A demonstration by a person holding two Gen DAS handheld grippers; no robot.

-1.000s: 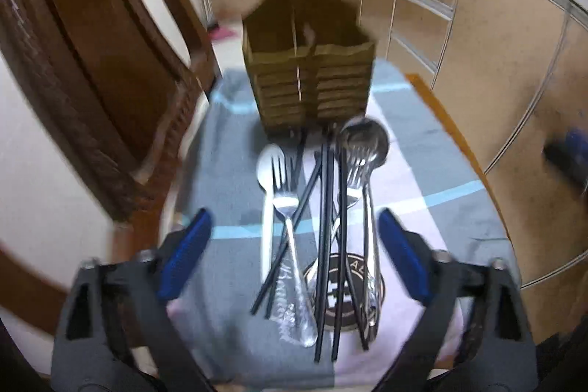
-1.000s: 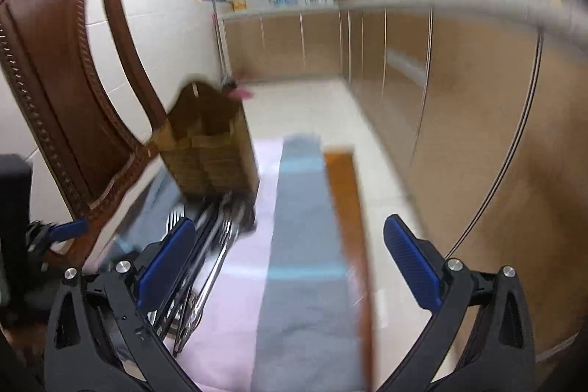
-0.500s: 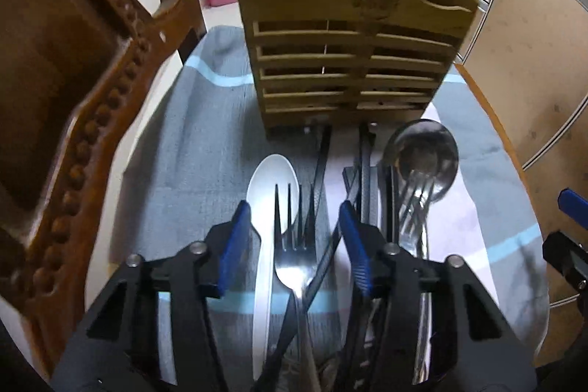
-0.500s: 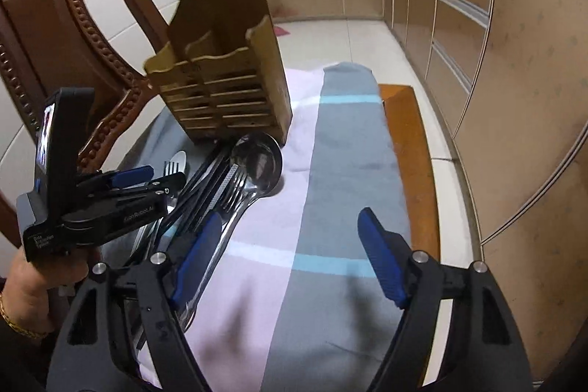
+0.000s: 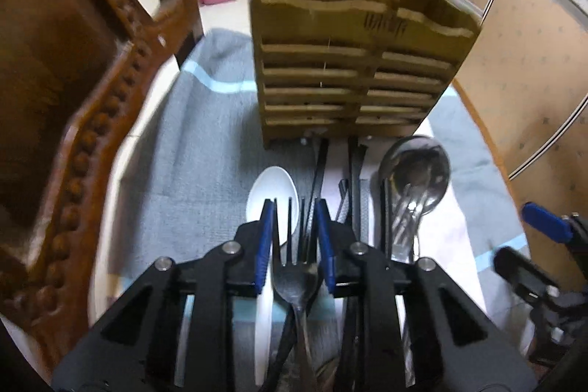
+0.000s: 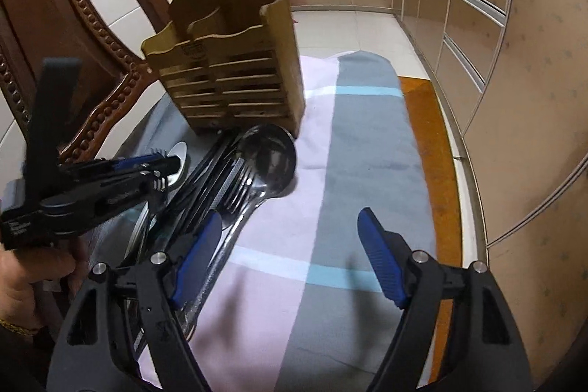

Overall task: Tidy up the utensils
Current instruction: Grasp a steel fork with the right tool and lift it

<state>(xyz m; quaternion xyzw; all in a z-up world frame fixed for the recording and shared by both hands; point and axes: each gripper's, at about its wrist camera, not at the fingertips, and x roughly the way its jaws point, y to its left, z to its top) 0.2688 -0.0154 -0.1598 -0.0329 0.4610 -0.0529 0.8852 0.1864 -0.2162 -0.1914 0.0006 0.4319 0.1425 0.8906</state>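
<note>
A slatted wooden utensil holder [image 5: 352, 61] [image 6: 228, 76] stands upright on a grey and pink cloth [image 6: 367, 153]. In front of it lie a steel fork [image 5: 294, 270], a white spoon [image 5: 272, 186], black chopsticks [image 5: 318, 164], more forks [image 6: 239, 190] and a steel ladle [image 5: 419, 168] [image 6: 268, 164]. My left gripper [image 5: 294, 237] [image 6: 161, 168] is closing, its blue pads against the sides of the fork's head. My right gripper [image 6: 290, 217] hangs over bare cloth, jaws wide and narrowing, nothing between them. Its left pad sits beside the utensil pile.
A carved wooden chair back [image 5: 73, 98] [image 6: 55, 24] rises close on the left. Kitchen cabinets [image 6: 514, 98] run along the right, past the table's wooden edge [image 6: 430, 135]. A person's hand [image 6: 36, 267] holds the left gripper. One of the right gripper's fingers [image 5: 544, 221] shows at the right edge.
My left gripper came down over the fork and its jaws narrowed from wide apart to the fork's sides. My right gripper dropped toward the cloth and its jaws narrowed a little.
</note>
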